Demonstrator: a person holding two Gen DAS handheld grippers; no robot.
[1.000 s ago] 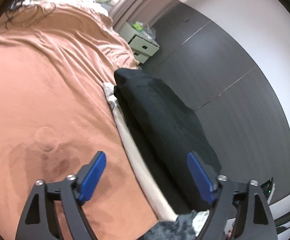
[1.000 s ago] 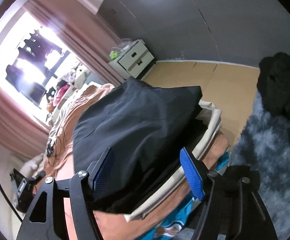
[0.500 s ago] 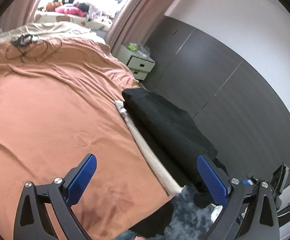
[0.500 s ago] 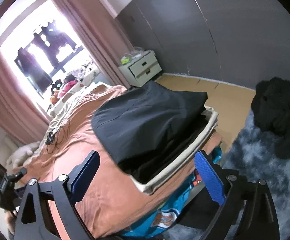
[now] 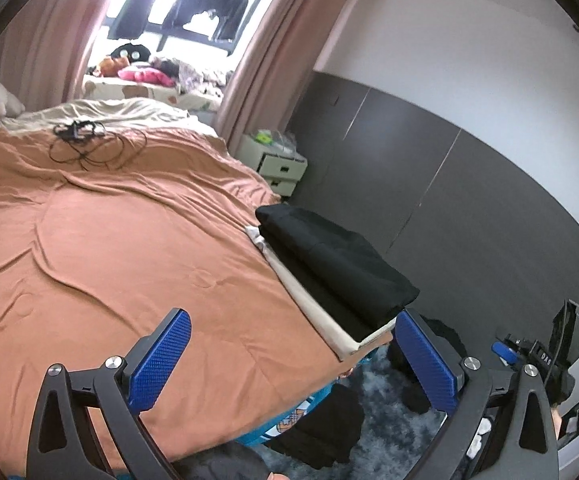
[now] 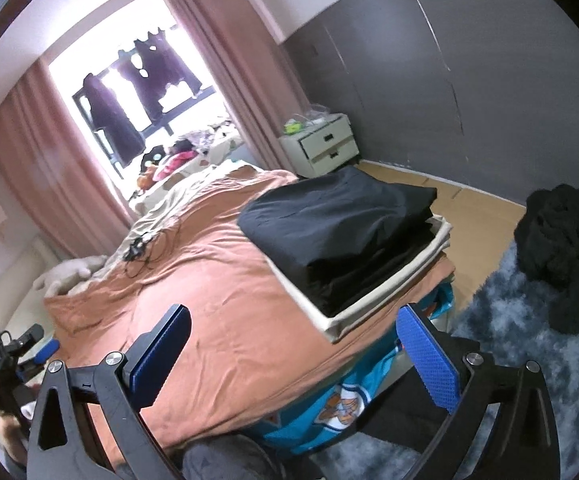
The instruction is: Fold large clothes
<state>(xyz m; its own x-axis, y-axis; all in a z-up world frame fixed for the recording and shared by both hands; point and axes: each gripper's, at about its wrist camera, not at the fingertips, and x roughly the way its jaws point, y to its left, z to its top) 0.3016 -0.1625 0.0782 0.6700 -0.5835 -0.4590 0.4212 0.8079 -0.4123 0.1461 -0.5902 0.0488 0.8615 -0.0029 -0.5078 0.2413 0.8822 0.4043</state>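
A folded black garment [image 5: 337, 264] [image 6: 337, 216] tops a stack of dark clothes in a beige fabric tray [image 5: 313, 304] [image 6: 293, 292] at the corner of the bed. The bed's orange cover [image 5: 109, 240] [image 6: 217, 304] is otherwise bare near me. My left gripper [image 5: 291, 320] is open above the bed's foot, back from the tray, with nothing between its blue pads. My right gripper [image 6: 294, 314] hovers short of the tray, its jaws opening and empty. A heap of black clothes [image 6: 557, 248] lies on the grey-blue rug [image 6: 509, 360].
A white nightstand [image 5: 277, 168] [image 6: 321, 148] stands by the dark wall past the bed. Black cables [image 5: 81, 140] lie near the pillows. More dark clothes [image 5: 321, 428] sit on the floor at the bed's foot. A teal printed sheet [image 6: 345, 400] hangs below the cover.
Both grippers have pulled back and up from the black garment, which stays on the tray. Their jaws have widened, the right's the most, and more of the room shows.
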